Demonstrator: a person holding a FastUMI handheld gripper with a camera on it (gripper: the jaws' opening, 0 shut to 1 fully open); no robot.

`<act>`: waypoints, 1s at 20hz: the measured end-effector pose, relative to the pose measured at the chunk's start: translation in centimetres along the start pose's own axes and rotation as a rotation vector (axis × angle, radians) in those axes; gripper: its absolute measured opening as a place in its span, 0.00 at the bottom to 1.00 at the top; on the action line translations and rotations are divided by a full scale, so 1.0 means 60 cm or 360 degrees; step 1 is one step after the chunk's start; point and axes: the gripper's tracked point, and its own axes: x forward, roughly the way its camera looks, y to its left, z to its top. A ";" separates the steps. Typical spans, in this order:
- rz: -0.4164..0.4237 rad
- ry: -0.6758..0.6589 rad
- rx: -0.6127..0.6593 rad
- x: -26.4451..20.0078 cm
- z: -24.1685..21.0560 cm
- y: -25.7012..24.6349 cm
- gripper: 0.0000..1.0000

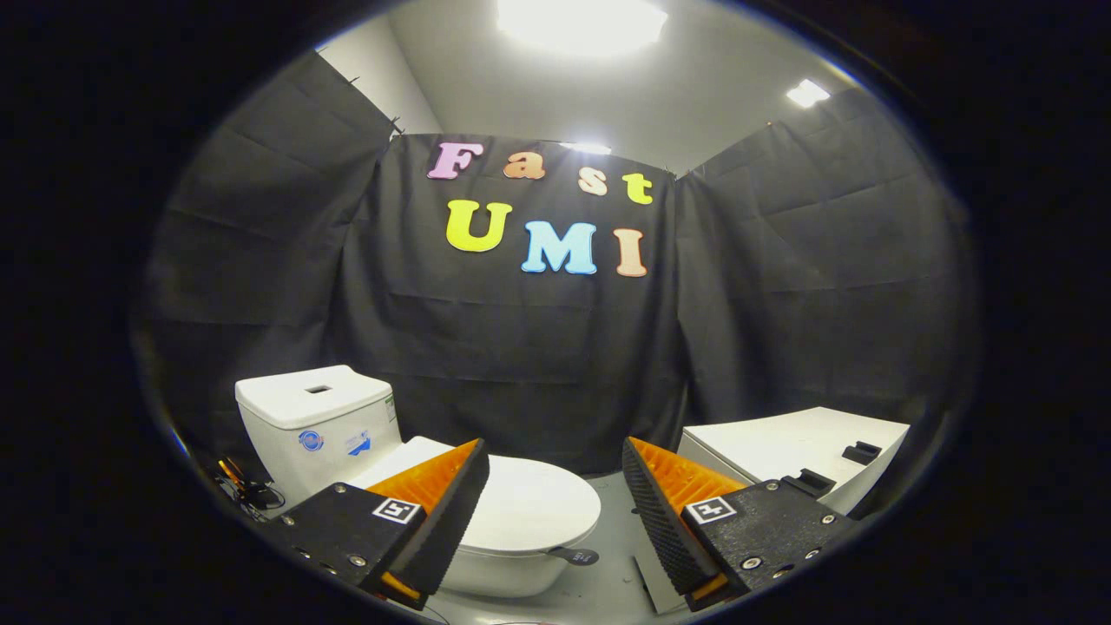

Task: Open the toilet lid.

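Gripper (555, 499) with fingers spread wide, nothing held between them. White toilet (486, 555) just ahead, partly behind the left finger (451, 512); toilet lid (534, 508) down flat over the bowl, untouched. Cistern (312, 421) behind, against the black cloth wall (521, 347). White cabinet (781, 447) beyond the right finger (660, 512), apart from the toilet.
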 end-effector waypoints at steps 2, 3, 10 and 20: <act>0.0001 0.0002 0.0000 0.001 -0.001 0.001 0.95; -0.0002 0.0002 0.0001 0.002 -0.002 0.000 0.95; 0.0018 0.0008 0.0211 0.031 -0.022 0.002 0.95; -0.0130 0.0106 0.0809 0.094 -0.138 -0.067 0.95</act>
